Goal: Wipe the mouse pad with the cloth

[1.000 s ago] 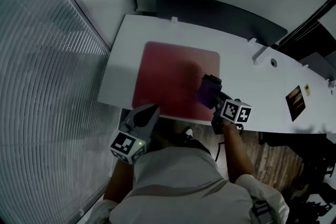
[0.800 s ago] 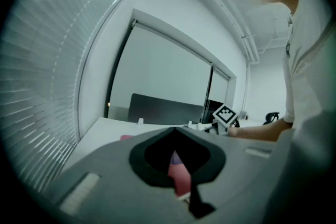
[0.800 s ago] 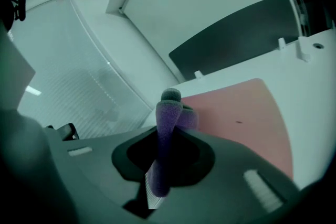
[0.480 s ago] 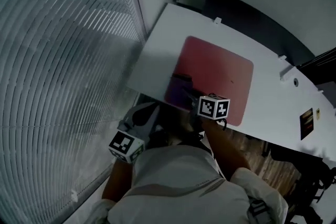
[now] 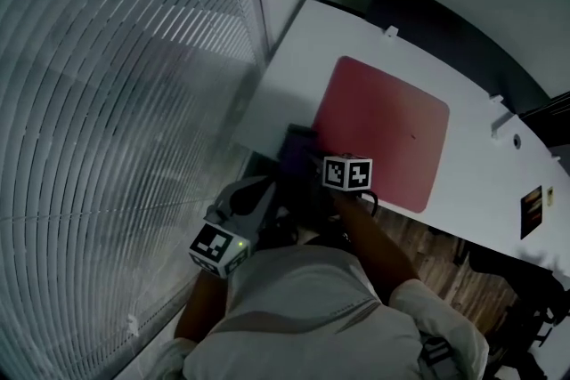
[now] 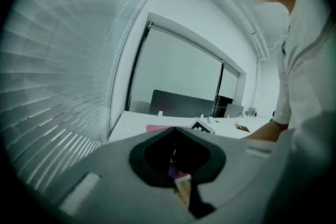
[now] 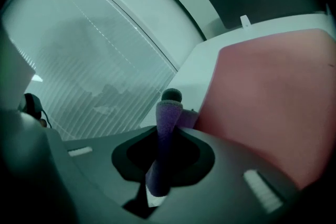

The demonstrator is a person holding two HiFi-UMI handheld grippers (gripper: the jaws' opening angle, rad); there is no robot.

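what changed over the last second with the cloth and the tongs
The right tongs, shut on the purple cloth, swept leftward along the near edge of the red mouse pad, from its right part to its near left corner. Nothing was taken hold of or let go. The left tongs stayed shut and empty, low beside the person, off the table.

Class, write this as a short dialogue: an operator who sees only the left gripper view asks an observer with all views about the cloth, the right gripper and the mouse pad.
Operator: Is the cloth in the right gripper?
Observer: Yes, the right gripper is shut on the purple cloth.
Operator: Where is it on the mouse pad?
Observer: At the red mouse pad's near left corner, close to the front edge of the desk.
Operator: Is my left gripper over the desk?
Observer: No, the left gripper hangs off the desk, beside the person.
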